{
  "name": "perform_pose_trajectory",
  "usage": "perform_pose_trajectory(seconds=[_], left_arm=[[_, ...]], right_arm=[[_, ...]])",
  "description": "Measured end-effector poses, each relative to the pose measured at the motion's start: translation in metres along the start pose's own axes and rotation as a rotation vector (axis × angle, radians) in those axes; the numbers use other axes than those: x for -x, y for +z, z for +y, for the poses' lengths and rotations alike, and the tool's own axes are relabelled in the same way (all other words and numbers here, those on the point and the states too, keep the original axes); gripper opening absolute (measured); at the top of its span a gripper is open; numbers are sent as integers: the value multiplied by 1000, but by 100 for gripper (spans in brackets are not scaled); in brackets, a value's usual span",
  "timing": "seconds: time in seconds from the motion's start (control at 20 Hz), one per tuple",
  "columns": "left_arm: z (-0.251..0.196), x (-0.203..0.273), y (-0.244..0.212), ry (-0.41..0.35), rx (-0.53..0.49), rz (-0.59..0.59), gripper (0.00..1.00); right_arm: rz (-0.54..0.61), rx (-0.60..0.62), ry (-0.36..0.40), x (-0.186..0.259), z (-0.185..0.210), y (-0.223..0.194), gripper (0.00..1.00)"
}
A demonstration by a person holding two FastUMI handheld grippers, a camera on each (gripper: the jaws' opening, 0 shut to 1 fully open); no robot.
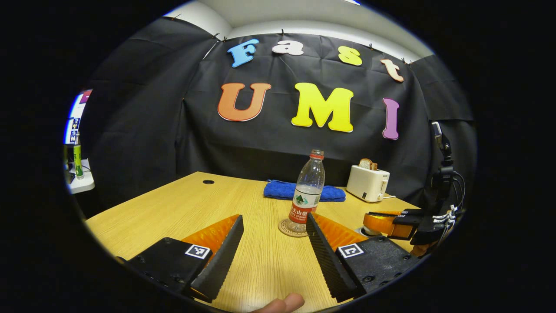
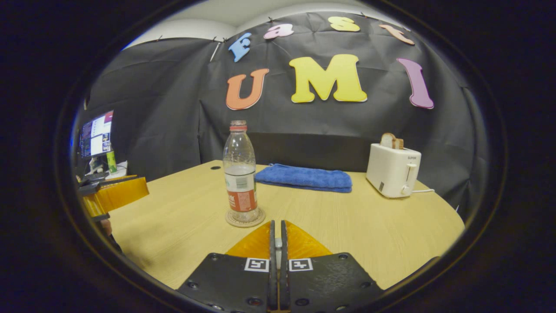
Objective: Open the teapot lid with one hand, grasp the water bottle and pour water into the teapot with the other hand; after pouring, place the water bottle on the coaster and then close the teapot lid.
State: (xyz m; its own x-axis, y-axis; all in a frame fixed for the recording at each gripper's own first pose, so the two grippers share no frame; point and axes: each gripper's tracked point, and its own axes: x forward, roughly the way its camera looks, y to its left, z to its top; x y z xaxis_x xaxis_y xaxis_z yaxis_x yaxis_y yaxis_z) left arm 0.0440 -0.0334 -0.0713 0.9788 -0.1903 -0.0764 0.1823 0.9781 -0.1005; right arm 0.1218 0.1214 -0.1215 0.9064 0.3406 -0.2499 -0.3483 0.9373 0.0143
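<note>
A clear water bottle (image 1: 307,191) (image 2: 239,174) with a red cap and red label stands upright on a round coaster (image 1: 289,230) (image 2: 234,222) in the middle of the wooden table. My left gripper (image 1: 275,217) is open just short of the bottle, its fingers spread wide and touching nothing. To the right, my right gripper (image 1: 369,221) hovers over a pale round thing that looks like the teapot (image 1: 368,231), mostly hidden. In the right gripper view, the right gripper (image 2: 277,224) is shut on a small pale piece, apparently the lid's knob.
A folded blue towel (image 1: 286,190) (image 2: 304,177) lies at the table's back edge. Right of it stands a white toaster (image 1: 369,182) (image 2: 393,170) holding a slice of bread. A dark stand (image 1: 443,174) rises at the far right. A monitor (image 2: 96,132) glows at the left.
</note>
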Motion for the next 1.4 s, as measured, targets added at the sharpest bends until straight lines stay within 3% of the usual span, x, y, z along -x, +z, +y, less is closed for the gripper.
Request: perform_pose_trajectory(seconds=[0.6, 0.7, 0.9, 1.1, 1.15, 1.3, 1.4], left_arm=[[-5, 8, 7, 3, -39, -4, 91], [-6, 12, 11, 7, -45, 0, 91], [-7, 22, 22, 24, -90, -13, 91], [-14, 33, 29, 23, -99, -19, 91], [-16, 36, 28, 22, -105, -15, 91], [-18, 45, 29, 31, -110, 3, 91], [-23, 53, 30, 34, -118, 12, 91]], right_arm=[[-54, 47, -10, 16, 7, 23, 9], [-73, 44, -27, 27, 4, 29, 16], [-94, 25, -79, 55, -6, 39, 42], [-130, -2, -134, 88, -22, 50, 53], [-132, -3, -150, 95, -26, 51, 60], [-138, -5, -176, 116, -35, 50, 61], [-144, -11, -181, 131, -38, 50, 67]])
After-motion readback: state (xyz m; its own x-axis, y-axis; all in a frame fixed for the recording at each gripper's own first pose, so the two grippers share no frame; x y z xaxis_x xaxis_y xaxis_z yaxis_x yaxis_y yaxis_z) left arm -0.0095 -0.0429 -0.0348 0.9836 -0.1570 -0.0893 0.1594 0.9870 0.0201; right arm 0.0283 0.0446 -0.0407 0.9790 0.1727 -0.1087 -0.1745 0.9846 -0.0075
